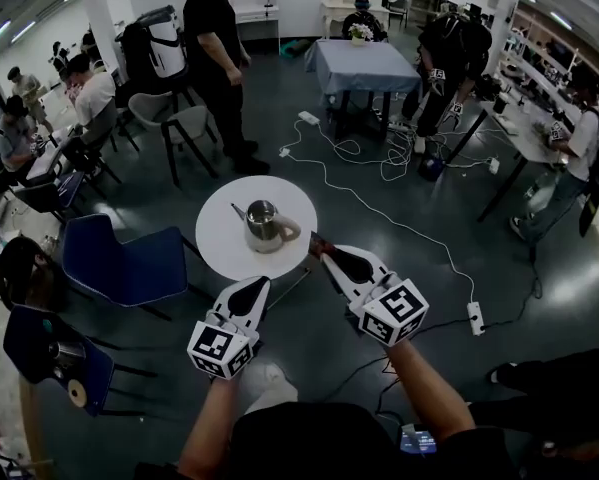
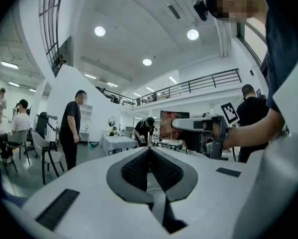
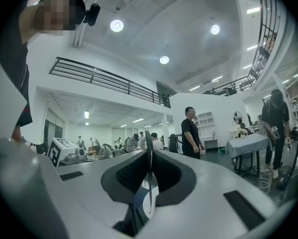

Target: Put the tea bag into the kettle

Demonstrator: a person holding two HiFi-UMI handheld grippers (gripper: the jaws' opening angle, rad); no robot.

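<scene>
My right gripper (image 1: 322,250) pinches a small, flat, reddish tea bag (image 1: 316,242), which shows edge-on as a thin strip between the closed fingers. It hangs just off the near right rim of the round white table (image 1: 219,258). The shiny steel kettle with a pale handle (image 1: 262,223) stands near the table's middle, close by. My left gripper (image 1: 260,288) is pressed closed on nothing, below the near rim. A blue chair (image 1: 124,263) crowds the table's left, and the dark floor lies open to the right.
</scene>
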